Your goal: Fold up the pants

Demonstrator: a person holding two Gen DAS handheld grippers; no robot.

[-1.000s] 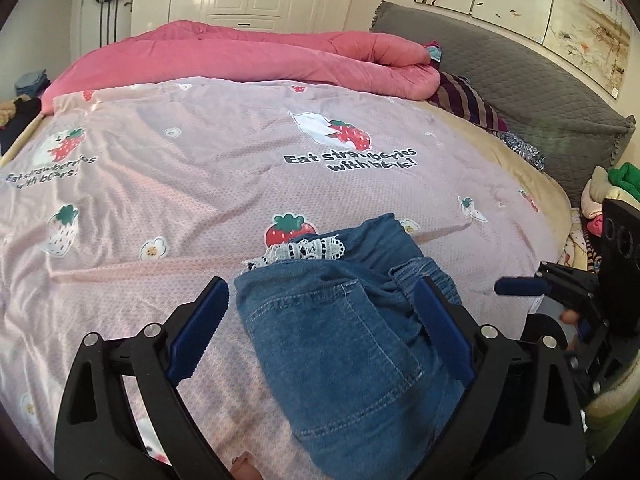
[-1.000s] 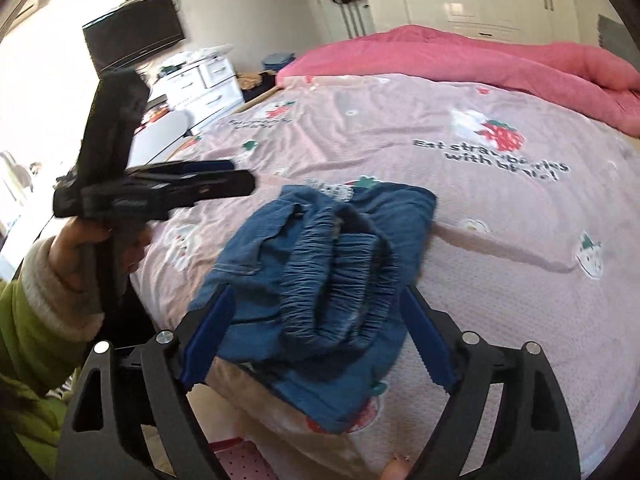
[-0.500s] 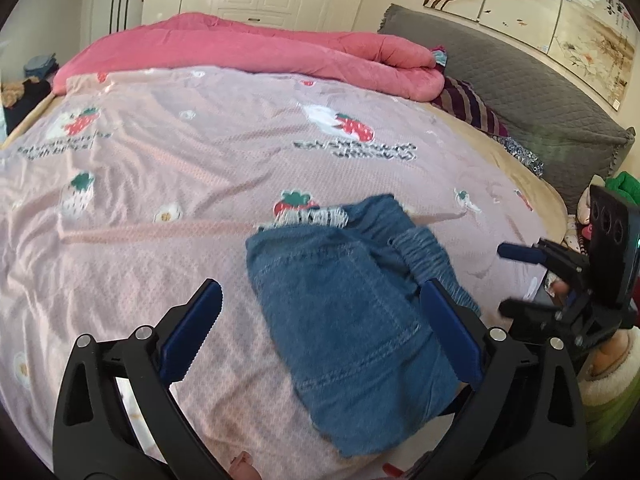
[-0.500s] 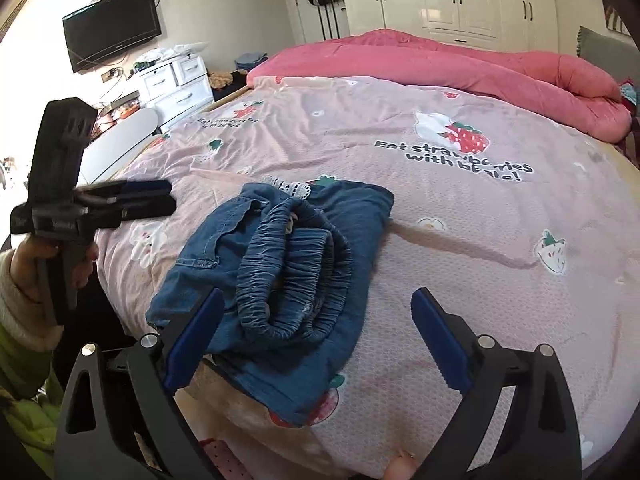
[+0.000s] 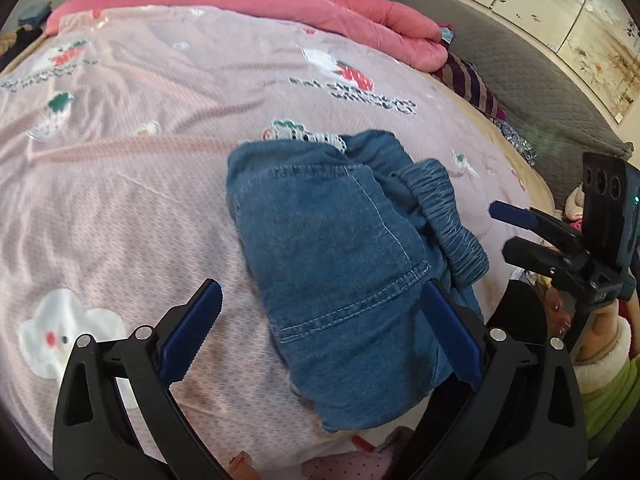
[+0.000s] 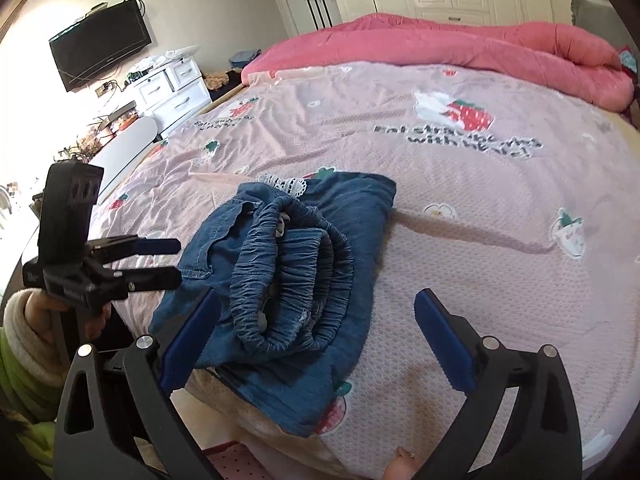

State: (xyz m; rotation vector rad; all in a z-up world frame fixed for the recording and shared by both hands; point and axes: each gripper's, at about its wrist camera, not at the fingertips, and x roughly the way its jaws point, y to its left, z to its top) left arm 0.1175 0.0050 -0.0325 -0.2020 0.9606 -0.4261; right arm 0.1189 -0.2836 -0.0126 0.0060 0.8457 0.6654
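Denim pants (image 6: 288, 280) lie in a folded bundle near the front edge of the bed (image 6: 460, 208), on the pink strawberry-print cover, with the gathered elastic waistband (image 6: 296, 276) coiled on top and a strip of white lace (image 6: 286, 182) showing at the far end. From the left: the left gripper (image 5: 320, 330) hangs low over the near end of the bundle, jaws spread wide; its right finger lies against or just over the denim edge, and I cannot tell whether it touches, while the left finger stands over bare cover. Nothing is pinched. Further right, the right gripper (image 6: 316, 332) hovers at the waistband side with its jaws opening and already wide; the cloth lies partly between them, but the pads do not press on it.

Judging by how things lie, the folds look made and the cloth has been let go, so the step in hand seems to be the release at the end of a fold. The bundle is lumpy, with the waistband standing proud and one corner drooping over the bed's edge. A next move would call for flattening or squaring the stack, or drawing it further onto the bed, with both tools clear of loose cloth so as not to drag it open
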